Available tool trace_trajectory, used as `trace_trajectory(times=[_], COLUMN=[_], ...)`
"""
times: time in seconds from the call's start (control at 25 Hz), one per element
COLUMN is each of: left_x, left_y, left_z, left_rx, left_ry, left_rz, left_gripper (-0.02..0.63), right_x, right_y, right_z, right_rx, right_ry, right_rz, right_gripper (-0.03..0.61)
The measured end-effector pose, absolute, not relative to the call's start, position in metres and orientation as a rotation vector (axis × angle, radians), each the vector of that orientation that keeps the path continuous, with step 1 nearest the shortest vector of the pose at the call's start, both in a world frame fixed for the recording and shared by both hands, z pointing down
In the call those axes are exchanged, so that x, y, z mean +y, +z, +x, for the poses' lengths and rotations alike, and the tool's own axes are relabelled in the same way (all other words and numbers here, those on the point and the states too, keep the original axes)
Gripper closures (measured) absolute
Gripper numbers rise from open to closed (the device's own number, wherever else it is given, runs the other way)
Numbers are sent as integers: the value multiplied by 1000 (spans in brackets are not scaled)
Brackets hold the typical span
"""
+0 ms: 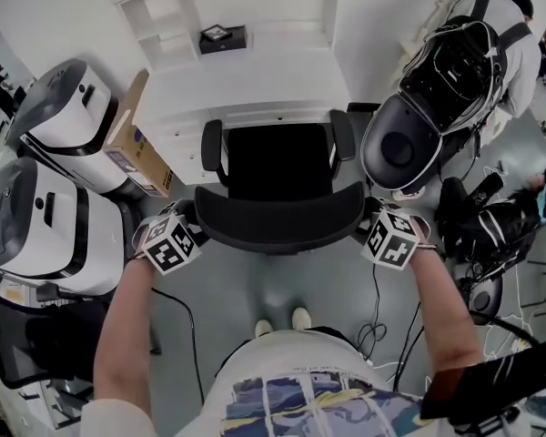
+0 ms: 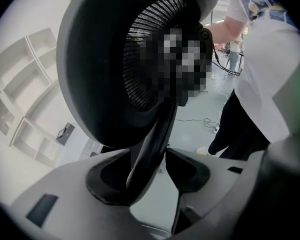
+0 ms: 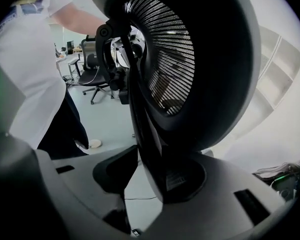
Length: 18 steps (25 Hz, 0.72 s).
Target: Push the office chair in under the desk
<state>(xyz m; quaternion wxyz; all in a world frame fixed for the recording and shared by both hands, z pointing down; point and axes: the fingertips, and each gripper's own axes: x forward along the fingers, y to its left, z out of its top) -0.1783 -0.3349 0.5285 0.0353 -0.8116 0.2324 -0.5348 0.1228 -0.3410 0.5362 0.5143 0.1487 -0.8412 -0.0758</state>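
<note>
A black office chair faces a white desk; its seat lies just in front of the desk's edge and its curved backrest is nearest me. My left gripper is at the backrest's left end and my right gripper at its right end. In the left gripper view the backrest's rim runs down between the jaws of the left gripper, with a gap beside one pad, so it is open. In the right gripper view the rim is pinched by the right gripper.
Two white machines and a cardboard box stand left of the chair. A dark rounded machine stands close on the right, with a person behind it. Cables trail over the floor. Another chair is at the lower left.
</note>
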Motion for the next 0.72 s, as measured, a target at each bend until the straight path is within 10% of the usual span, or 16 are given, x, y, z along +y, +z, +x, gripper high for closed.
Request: trace_trajectory(times=[0.72], left_x=[-313], left_y=[482], left_z=[-187], left_rx=[1036], left_ry=[-1551], left_rz=[-2461], left_gripper=[353], right_x=[-334], right_y=[501], right_z=[139], right_rx=[-2250], right_ry=[-168], right_rz=[452], right_gripper=[401])
